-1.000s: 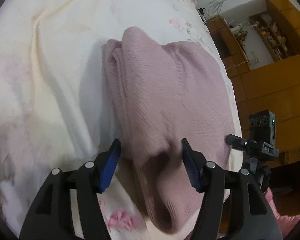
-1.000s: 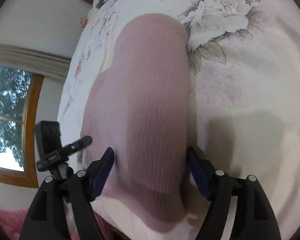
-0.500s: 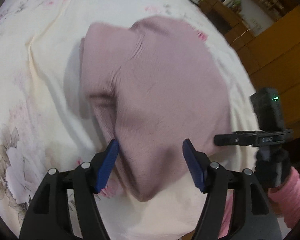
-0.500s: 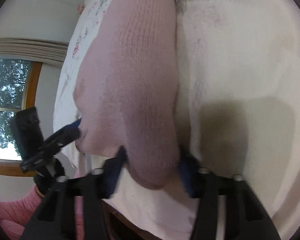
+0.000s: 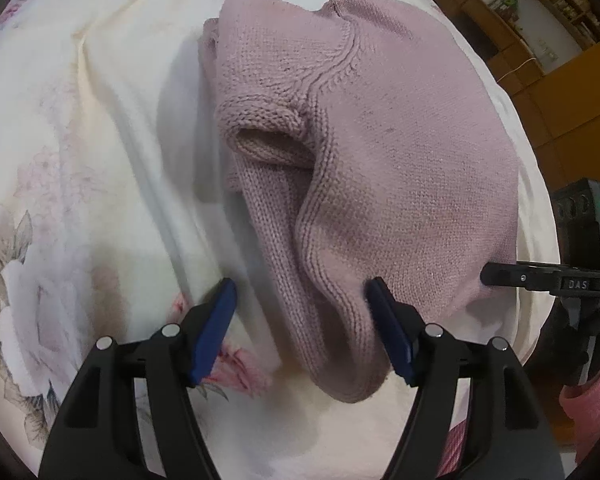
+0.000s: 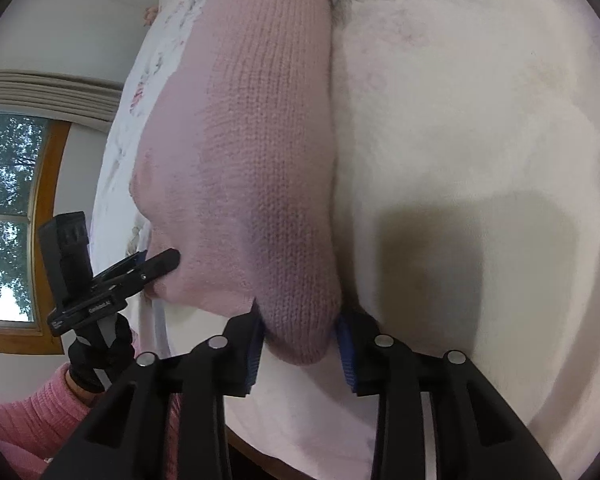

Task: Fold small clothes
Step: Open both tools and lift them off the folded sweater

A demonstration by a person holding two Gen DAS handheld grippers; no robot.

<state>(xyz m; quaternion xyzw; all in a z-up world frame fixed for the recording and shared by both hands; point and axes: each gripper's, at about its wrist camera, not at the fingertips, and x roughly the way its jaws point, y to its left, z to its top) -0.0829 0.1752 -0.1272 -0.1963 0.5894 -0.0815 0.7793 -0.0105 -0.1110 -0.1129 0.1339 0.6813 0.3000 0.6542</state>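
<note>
Now: right gripper (image 6: pixel 300 344), spread wide a second ago, clenched on near hem of pink knit sweater (image 5: pixel 400 140) on floral bedspread (image 5: pixel 80 160); left gripper (image 5: pixel 300 320) released, straddling opposite corner. Fold lift half-ready.

Light was soft and even. Daylight glared through the window (image 6: pixel 8 216). Fisheye edges bent and darkened; the near knit blurred.

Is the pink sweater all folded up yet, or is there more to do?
Partly. The pink sweater already lies doubled over on the flowery bedspread, so one fold looks done. Right now the right gripper pinches its near end, while the left gripper sits with jaws open around another edge. The lumpy side by the sleeve opening likely needs tidying and another fold.
</note>
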